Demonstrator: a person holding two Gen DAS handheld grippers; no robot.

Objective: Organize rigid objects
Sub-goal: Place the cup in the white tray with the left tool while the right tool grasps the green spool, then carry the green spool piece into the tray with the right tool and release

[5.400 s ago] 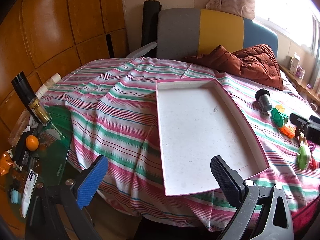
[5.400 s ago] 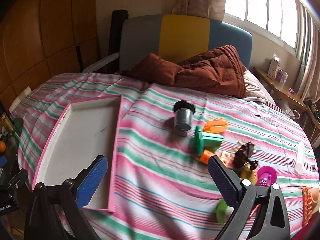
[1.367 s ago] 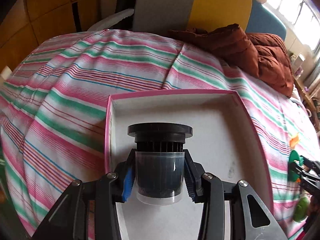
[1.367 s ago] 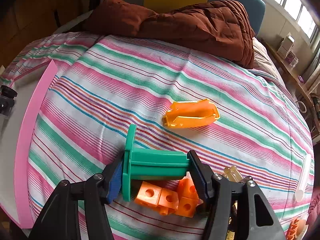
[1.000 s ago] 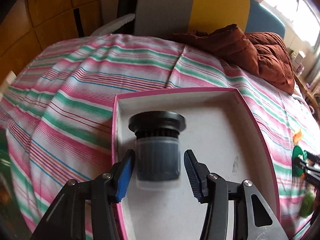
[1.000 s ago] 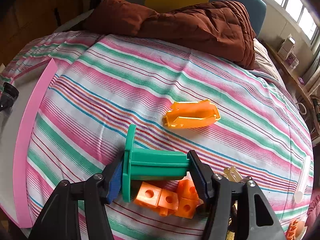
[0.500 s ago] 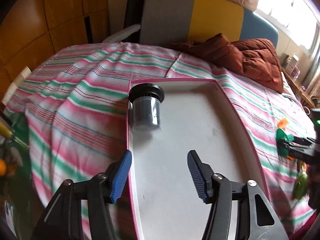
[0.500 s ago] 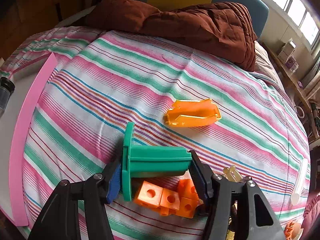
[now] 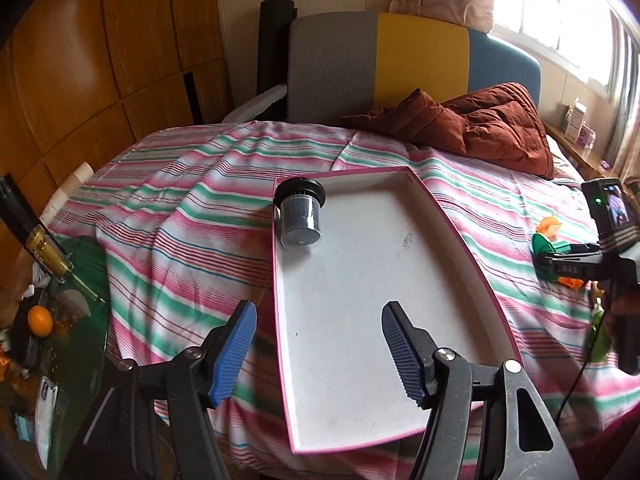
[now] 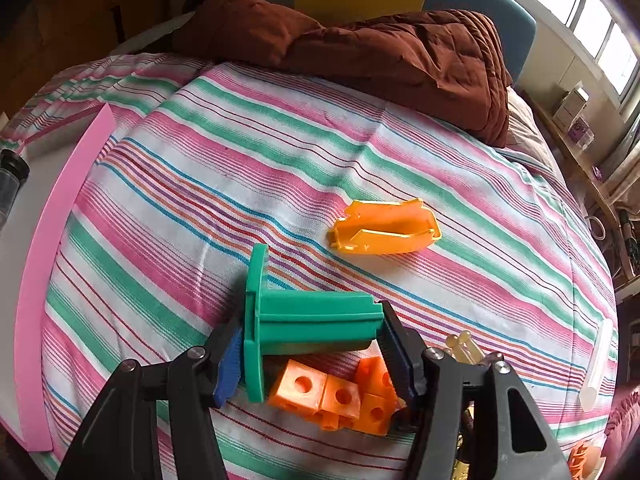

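The left gripper (image 9: pixel 316 344) has its jaws spread and still opening, with nothing between the pads; it hangs over the near end of the tray (image 9: pixel 460 236). Ahead of it the white floor of the tray is bare nearly to the far wall, so there is free room between the pink rims. The tray's near end juts past the edge of the bed. In the tray's far left corner lies the black-capped cup (image 9: pixel 300 212), on its side against the left wall, its long axis running along the tray, cap toward the far end.

The right gripper (image 10: pixel 312 344) pinches the green spool (image 10: pixel 312 320) by its two ends. The spool's long axis lies crosswise, its wide flange to the left, raised a little above the striped sheet (image 10: pixel 200 208). Just under it sit orange blocks (image 10: pixel 340 396). Farther on, apart from them, lies an orange shell (image 10: pixel 384 228) on open sheet. The tray's pink rim (image 10: pixel 52 240) stands well to the left, and the brown quilt (image 10: pixel 380 48) lies at the far end.
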